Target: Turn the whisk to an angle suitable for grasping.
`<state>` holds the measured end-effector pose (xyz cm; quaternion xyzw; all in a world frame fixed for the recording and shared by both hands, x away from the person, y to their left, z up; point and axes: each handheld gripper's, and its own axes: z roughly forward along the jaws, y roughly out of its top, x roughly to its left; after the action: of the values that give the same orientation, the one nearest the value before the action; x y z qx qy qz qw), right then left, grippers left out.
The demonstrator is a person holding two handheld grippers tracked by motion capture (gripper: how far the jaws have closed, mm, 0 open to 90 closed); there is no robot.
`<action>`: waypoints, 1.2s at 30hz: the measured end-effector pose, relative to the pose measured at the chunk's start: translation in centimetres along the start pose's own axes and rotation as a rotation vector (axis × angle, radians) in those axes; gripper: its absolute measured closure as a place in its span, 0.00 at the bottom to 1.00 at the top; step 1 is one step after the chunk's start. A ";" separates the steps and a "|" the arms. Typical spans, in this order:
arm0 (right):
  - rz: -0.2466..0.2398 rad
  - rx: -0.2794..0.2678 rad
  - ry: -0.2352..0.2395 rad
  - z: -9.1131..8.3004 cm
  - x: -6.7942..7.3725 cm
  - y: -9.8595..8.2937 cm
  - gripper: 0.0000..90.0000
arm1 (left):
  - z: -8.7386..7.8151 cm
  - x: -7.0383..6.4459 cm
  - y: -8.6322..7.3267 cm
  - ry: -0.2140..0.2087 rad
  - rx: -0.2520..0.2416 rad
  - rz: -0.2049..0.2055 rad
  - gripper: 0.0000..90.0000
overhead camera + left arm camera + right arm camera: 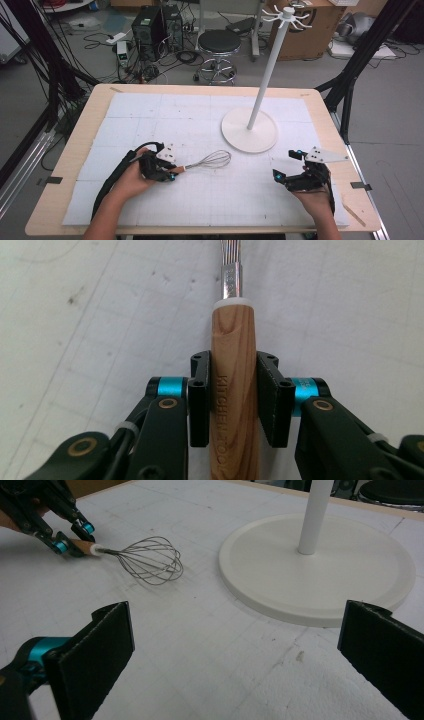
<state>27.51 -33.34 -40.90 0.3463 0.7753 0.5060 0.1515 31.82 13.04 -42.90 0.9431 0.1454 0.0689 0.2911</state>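
A whisk [215, 160] with a wire head and a wooden handle [232, 335] lies left of the table's middle, its head pointing right toward the stand. I cannot tell whether the head touches the mat. My left gripper [172, 172] is shut on the handle, one pad [200, 400] on each side of the wood. From the right gripper view, the whisk [150, 560] and the left gripper [62, 542] sit at the upper left. At the table's right, my right gripper [286, 165] stands open with nothing between its pads [95, 650].
A white stand with a round base [249, 131], a tall pole and hooks [287, 15] at the top sits right of centre; its base [320, 570] is just ahead of my right gripper. A white gridded mat [150, 115] covers the wooden table. A stool [219, 42] stands beyond.
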 end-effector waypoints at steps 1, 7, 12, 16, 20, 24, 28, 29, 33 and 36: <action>0.000 0.000 0.001 0.0 0.0 0.0 0.00 | 0.1 -0.1 0.2 0.003 0.005 0.010 0.77; -0.004 -0.002 0.001 -0.1 0.0 -0.1 0.00 | -0.9 0.4 -1.0 -0.024 -0.028 -0.056 0.66; 0.007 -0.002 -0.003 -0.2 -0.1 -0.2 0.00 | -1.2 0.9 -2.6 -0.040 -0.041 -0.081 0.68; 0.007 -0.004 -0.002 -0.2 0.0 -0.2 0.00 | -1.3 0.5 -2.5 -0.030 -0.036 -0.044 0.76; 0.006 -0.007 -0.005 -0.3 -0.1 -0.1 0.00 | -1.3 0.2 -2.2 -0.031 -0.037 -0.027 0.78; 0.000 -0.008 -0.004 -0.2 -0.1 -0.1 0.00 | -0.5 -0.5 -1.2 -0.038 -0.051 0.002 0.78; 0.000 -0.006 -0.004 -0.2 0.0 -0.1 0.00 | 0.4 -1.5 0.3 -0.060 -0.046 0.045 0.78; -0.001 -0.006 -0.003 -0.1 0.0 -0.1 0.00 | 0.6 -1.7 0.6 -0.064 -0.049 0.056 0.78; -0.009 0.000 0.002 0.1 0.2 -0.1 0.00 | 1.6 -2.5 2.0 -0.081 -0.053 0.078 0.78; -0.009 -0.004 0.003 0.0 0.2 0.0 0.00 | 2.3 -3.1 3.1 -0.094 -0.059 0.108 0.78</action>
<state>27.34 -33.16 -40.86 0.3417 0.7760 0.5076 0.1533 30.08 8.41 -43.18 0.9427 0.0785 0.0446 0.3212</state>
